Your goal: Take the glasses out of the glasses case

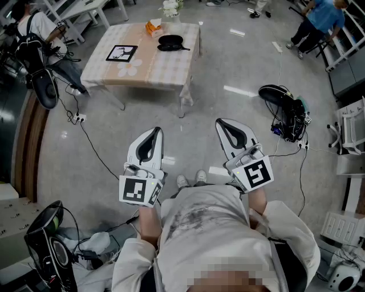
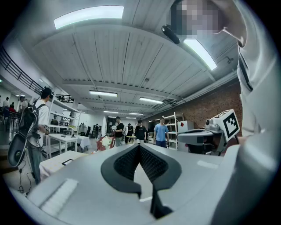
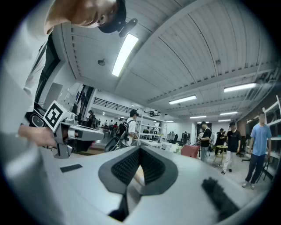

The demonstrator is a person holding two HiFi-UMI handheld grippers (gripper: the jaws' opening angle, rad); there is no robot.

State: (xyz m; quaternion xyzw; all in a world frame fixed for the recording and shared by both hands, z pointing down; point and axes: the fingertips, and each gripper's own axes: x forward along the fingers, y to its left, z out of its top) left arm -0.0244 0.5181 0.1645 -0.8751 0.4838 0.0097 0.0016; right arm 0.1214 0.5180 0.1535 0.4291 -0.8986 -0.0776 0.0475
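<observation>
The black glasses case (image 1: 171, 42) lies on a table with a checked cloth (image 1: 154, 68), far ahead of me at the top of the head view; whether its lid is open I cannot tell. No glasses are visible. My left gripper (image 1: 154, 132) and right gripper (image 1: 221, 122) are held close to my body, well short of the table, both pointing forward. Each is shut with nothing between its pads. In the left gripper view the jaws (image 2: 139, 146) meet at the tip, as they do in the right gripper view (image 3: 140, 148).
On the table also lie a black-framed picture (image 1: 121, 53), an orange pack (image 1: 153, 27) and white flowers (image 1: 170, 7). A black backpack (image 1: 288, 114) with cables sits on the floor at right. A cable (image 1: 94, 148) crosses the floor at left. People stand at the back.
</observation>
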